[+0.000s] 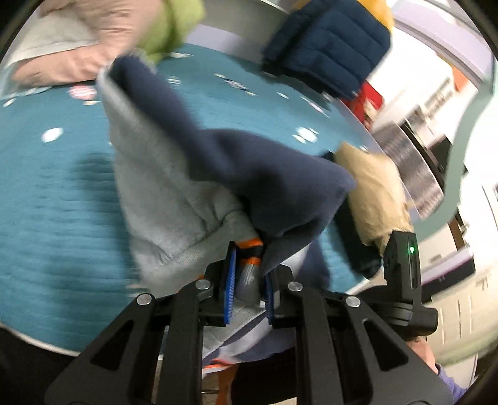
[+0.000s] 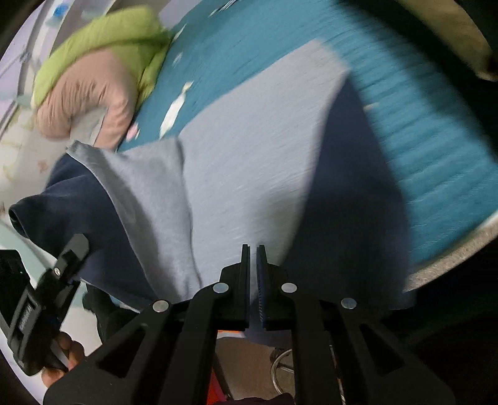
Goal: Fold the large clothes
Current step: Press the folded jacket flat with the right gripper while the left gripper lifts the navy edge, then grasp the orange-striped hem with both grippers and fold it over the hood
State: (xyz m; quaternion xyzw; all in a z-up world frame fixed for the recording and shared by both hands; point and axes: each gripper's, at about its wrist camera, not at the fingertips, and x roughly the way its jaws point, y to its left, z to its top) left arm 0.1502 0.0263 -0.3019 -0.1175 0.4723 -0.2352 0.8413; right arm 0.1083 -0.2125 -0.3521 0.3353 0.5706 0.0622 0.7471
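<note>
A large grey and navy garment (image 1: 174, 187) with an orange stripe hangs lifted above the teal-covered table (image 1: 46, 202). My left gripper (image 1: 249, 264) is shut on a bunched fold of it, and cloth fills the space between the blue pads. In the right wrist view the garment (image 2: 249, 155) spreads out in a wide grey sheet with navy parts. My right gripper (image 2: 253, 249) pinches its near edge, the jaws almost together with cloth between them. The left gripper's finger (image 2: 74, 246) shows at the lower left against the navy cloth, held by a hand (image 2: 65, 345). The frames are motion-blurred.
Pink (image 1: 77, 46) and green (image 1: 174, 28) padded jackets lie at the table's far left. A navy quilted jacket (image 1: 326, 43) lies at the far right, and a beige cloth item (image 1: 373, 193) near the right edge. The table's rounded rim (image 2: 451, 258) curves close by.
</note>
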